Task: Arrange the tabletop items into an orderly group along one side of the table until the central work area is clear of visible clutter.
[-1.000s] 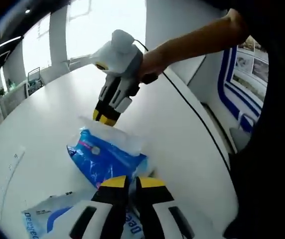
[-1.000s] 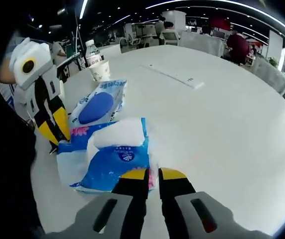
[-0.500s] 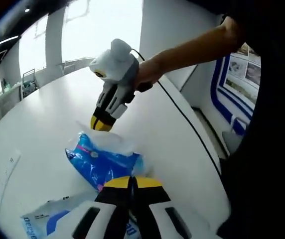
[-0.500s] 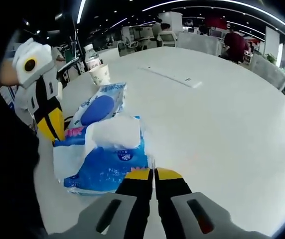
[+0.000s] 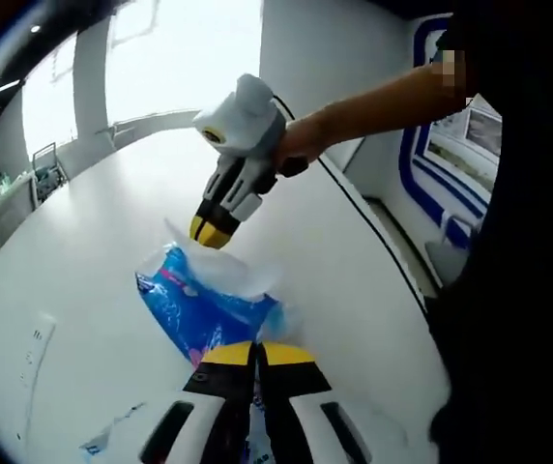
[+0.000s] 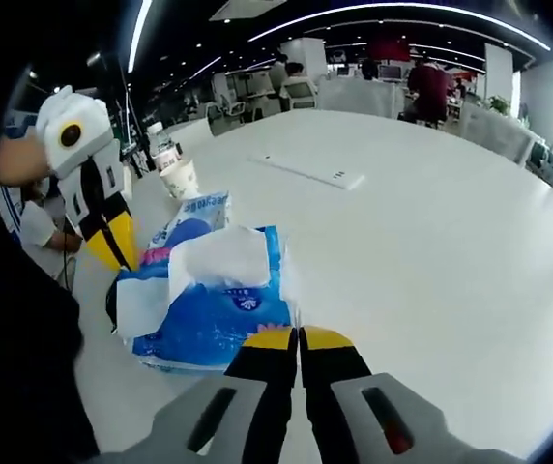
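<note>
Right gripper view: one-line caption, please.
Both tools grip opposite ends of a blue tissue pack on a white table.

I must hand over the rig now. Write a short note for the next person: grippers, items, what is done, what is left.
Left gripper: shut on one end of the blue tissue pack.
Right gripper: shut on the opposite end of it.
The pack hangs between both grippers just above the white table. A second blue-and-white pack lies beyond it, then a paper cup near the table edge.
Done: pack gripped.
Left: set it beside the other items at the edge.
</note>
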`<act>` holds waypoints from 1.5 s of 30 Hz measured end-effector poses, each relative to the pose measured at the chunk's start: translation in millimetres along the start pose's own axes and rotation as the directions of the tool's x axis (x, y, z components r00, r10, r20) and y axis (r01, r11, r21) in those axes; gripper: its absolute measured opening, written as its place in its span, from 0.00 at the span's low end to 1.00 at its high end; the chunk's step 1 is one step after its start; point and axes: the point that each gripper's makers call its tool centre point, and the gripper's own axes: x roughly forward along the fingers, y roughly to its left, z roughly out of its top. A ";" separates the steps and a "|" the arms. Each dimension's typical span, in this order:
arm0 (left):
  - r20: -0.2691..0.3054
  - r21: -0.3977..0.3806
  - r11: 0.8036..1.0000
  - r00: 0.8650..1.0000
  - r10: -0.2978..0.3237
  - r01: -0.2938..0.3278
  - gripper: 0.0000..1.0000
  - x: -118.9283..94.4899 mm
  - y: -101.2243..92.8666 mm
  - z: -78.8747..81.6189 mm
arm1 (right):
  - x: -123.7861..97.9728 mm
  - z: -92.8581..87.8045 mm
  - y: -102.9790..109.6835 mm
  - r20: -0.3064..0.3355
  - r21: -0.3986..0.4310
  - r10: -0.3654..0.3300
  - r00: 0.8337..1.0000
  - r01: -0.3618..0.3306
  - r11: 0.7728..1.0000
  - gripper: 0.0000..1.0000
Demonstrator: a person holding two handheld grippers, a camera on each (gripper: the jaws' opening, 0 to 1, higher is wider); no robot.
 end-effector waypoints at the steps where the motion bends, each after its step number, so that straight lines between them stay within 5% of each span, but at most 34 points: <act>1: -0.010 0.007 1.000 1.000 -0.003 0.003 0.00 -0.4 1.9 -0.4 | -1.4 1.1 -1.3 0.004 0.003 -0.007 1.000 0.007 1.000 0.00; 11: -0.052 0.037 0.999 0.998 -0.019 0.020 0.00 -0.5 25.6 2.3 | -14.8 12.2 -13.4 0.051 0.097 -0.069 0.996 0.064 0.993 0.00; 23: -0.120 0.094 0.995 0.993 -0.025 0.036 0.00 9.5 61.6 8.9 | -23.1 1.3 -40.2 0.040 0.176 -0.166 0.985 0.157 0.972 0.00; 31: -0.139 0.131 0.991 0.990 -0.022 0.040 0.00 21.7 86.5 18.6 | -30.0 -5.9 -52.9 0.024 0.243 -0.260 0.965 0.246 0.938 0.00; 45: -0.164 0.106 0.994 0.986 0.043 -0.026 0.01 45.8 111.7 13.3 | -30.5 -20.1 -62.6 -0.008 0.293 -0.345 0.939 0.332 0.897 0.00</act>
